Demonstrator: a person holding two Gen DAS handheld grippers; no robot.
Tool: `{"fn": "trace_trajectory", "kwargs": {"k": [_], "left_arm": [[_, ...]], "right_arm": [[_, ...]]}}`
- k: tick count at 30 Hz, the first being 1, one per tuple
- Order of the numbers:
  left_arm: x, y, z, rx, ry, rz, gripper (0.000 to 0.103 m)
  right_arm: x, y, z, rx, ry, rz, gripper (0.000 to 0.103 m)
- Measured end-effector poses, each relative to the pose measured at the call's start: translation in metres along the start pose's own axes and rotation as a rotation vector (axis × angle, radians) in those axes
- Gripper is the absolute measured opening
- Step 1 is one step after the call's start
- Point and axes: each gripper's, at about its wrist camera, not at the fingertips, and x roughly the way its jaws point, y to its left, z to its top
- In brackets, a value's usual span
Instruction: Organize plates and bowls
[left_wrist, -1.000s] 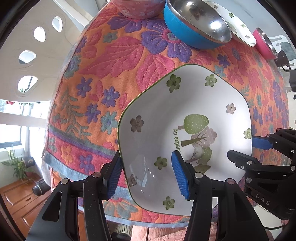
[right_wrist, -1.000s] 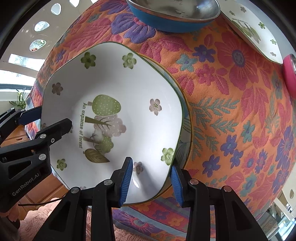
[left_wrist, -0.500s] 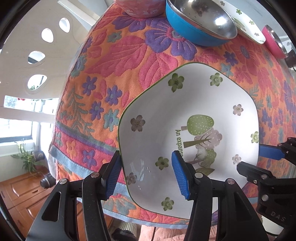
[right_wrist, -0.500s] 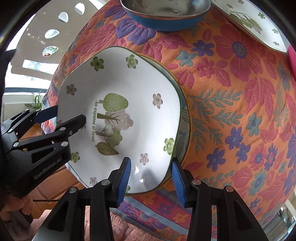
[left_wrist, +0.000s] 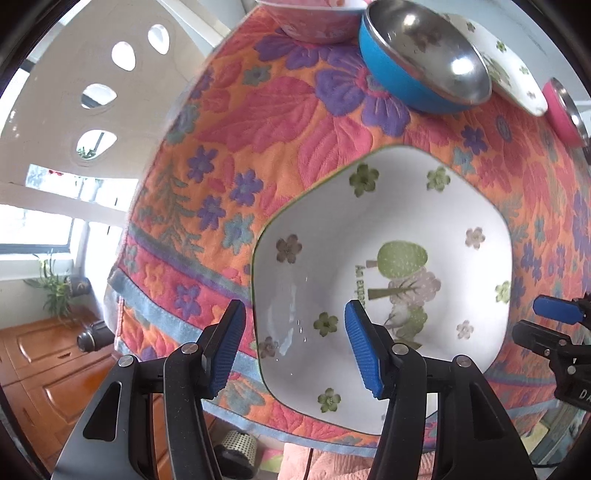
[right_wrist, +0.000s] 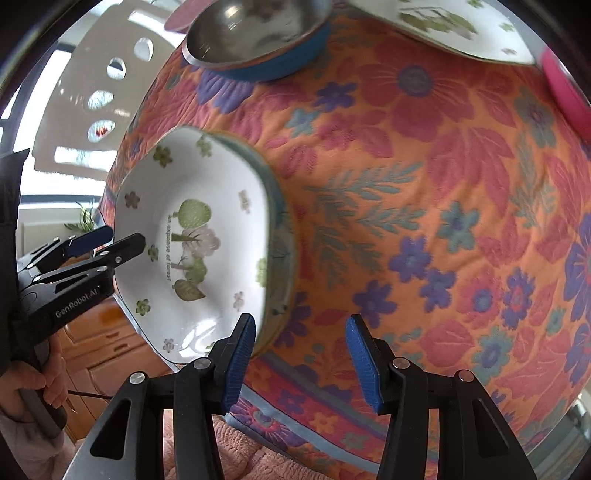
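At the cloth's (left_wrist: 280, 122) near edge sits a white, green-rimmed plate (left_wrist: 388, 206), flower-dotted, tree motif central, stacked on another; its lettering runs toward 6 o'clock in the left view. Left gripper (left_wrist: 293, 349) straddles its rim, fingers apart, not pressing. Right gripper (right_wrist: 301, 363) has just been opening, nothing between.

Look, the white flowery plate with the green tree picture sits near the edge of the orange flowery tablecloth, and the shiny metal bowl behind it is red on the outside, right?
Not quite. The shiny metal bowl is blue on the outside, not red; the left wrist view shows it clearly. The rest is right: the white flowery plate with the green tree picture sits near the edge of the orange flowery tablecloth, with the bowl behind it.
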Motion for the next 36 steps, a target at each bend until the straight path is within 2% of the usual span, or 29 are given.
{"fn": "trace_trajectory", "kwargs": {"k": [5, 12, 16, 23, 27, 33, 36], "left_arm": [[-0.021, -0.013, 0.016, 0.027, -0.031, 0.003, 0.054], [-0.06, -0.042, 0.054, 0.071, -0.098, -0.068, 0.054], [-0.076, -0.051, 0.086, 0.088, -0.136, -0.094, 0.054], [-0.097, -0.072, 0.145, 0.125, -0.193, -0.077, 0.056], [-0.108, -0.086, 0.184, 0.142, -0.215, -0.1, 0.056], [-0.117, -0.11, 0.238, 0.169, -0.23, -0.141, 0.058], [-0.106, -0.12, 0.262, 0.156, -0.206, -0.167, 0.058]], "right_arm": [[-0.025, -0.022, -0.001, 0.015, -0.045, 0.045, 0.049], [-0.08, -0.049, 0.015, 0.03, -0.131, 0.079, 0.049], [-0.111, -0.055, 0.032, 0.053, -0.191, 0.089, 0.049], [-0.158, -0.057, 0.071, 0.076, -0.297, 0.095, 0.049], [-0.181, -0.061, 0.095, 0.094, -0.351, 0.097, 0.05], [-0.185, -0.082, 0.122, 0.216, -0.415, 0.109, 0.057], [-0.17, -0.099, 0.125, 0.306, -0.411, 0.161, 0.059]]}}
